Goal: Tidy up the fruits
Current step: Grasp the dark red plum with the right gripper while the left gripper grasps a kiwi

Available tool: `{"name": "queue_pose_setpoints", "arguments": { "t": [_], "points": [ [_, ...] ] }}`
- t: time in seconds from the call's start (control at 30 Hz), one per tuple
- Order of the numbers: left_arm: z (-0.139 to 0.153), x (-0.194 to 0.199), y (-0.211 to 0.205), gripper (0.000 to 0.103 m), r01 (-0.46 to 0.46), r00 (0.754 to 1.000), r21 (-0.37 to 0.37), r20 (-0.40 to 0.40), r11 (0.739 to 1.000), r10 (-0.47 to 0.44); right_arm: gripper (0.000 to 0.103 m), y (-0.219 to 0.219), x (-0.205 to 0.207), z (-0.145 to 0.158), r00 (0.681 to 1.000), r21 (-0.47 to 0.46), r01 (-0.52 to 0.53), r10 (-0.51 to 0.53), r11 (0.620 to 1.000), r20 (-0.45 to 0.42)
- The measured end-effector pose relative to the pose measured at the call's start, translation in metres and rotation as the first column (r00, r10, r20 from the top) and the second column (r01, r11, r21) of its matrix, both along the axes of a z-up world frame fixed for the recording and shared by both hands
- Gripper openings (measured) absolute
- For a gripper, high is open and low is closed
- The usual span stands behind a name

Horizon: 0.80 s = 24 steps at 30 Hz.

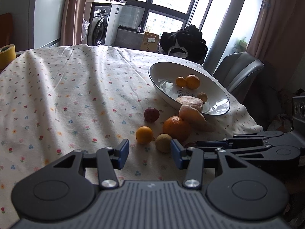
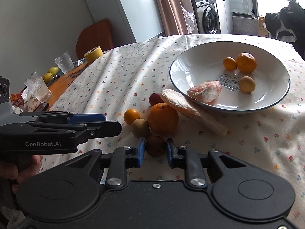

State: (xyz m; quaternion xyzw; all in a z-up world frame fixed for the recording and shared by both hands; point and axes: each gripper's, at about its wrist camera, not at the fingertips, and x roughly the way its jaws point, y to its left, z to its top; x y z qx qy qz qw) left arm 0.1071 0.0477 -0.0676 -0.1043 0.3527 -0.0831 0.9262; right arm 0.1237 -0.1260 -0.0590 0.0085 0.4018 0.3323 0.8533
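A white bowl [image 2: 266, 101] [image 1: 158, 72] holds two small oranges [image 2: 246, 62], a brown longan and a peeled pomelo piece [image 2: 205, 91]. On the cloth lie a big orange [image 2: 163, 119] [image 1: 176, 127], a kumquat [image 2: 131, 116] [image 1: 144, 134], a brown fruit [image 2: 140, 127] [image 1: 163, 143], a dark red lychee [image 1: 151, 114] and another pomelo piece [image 2: 190, 110]. My right gripper [image 2: 154, 150] has its jaws around a dark red lychee [image 2: 155, 145], touching or nearly so. My left gripper [image 1: 149, 153] is open and empty, just short of the brown fruit.
A floral cloth [image 1: 66, 95] covers the table. Glasses [image 2: 63, 62], yellow tape [image 2: 93, 54] and pears [image 2: 50, 72] stand at the left end. A grey chair [image 1: 238, 70] and dark clothing [image 1: 183, 42] sit beyond the bowl.
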Motion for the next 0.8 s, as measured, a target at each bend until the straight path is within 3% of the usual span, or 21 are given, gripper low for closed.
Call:
{"name": "queue_pose_setpoints", "arguments": {
  "t": [0.17, 0.53, 0.67, 0.8],
  "points": [
    [-0.009, 0.008, -0.008, 0.037, 0.012, 1.000, -0.008, -0.013, 1.000, -0.012, 0.022, -0.009, -0.002, 0.003, 1.000, 0.004, 0.018, -0.018, 1.000, 0.006],
    [-0.016, 0.017, -0.021, 0.035, 0.022, 0.999, -0.013, -0.026, 1.000, -0.022, 0.022, -0.029, -0.004, 0.008, 0.997, 0.016, 0.071, -0.072, 0.997, 0.021],
    [-0.018, 0.018, -0.025, 0.024, 0.023, 0.999, 0.002, -0.029, 1.000, -0.023, 0.022, -0.036, -0.006, 0.010, 0.996, 0.019, 0.083, -0.084, 0.996, 0.027],
    [-0.007, 0.010, -0.025, 0.024, 0.009, 1.000, 0.007, 0.002, 1.000, -0.009, 0.022, -0.045, -0.005, 0.014, 0.994, 0.028, 0.100, -0.101, 0.995, 0.036]
  ]
}}
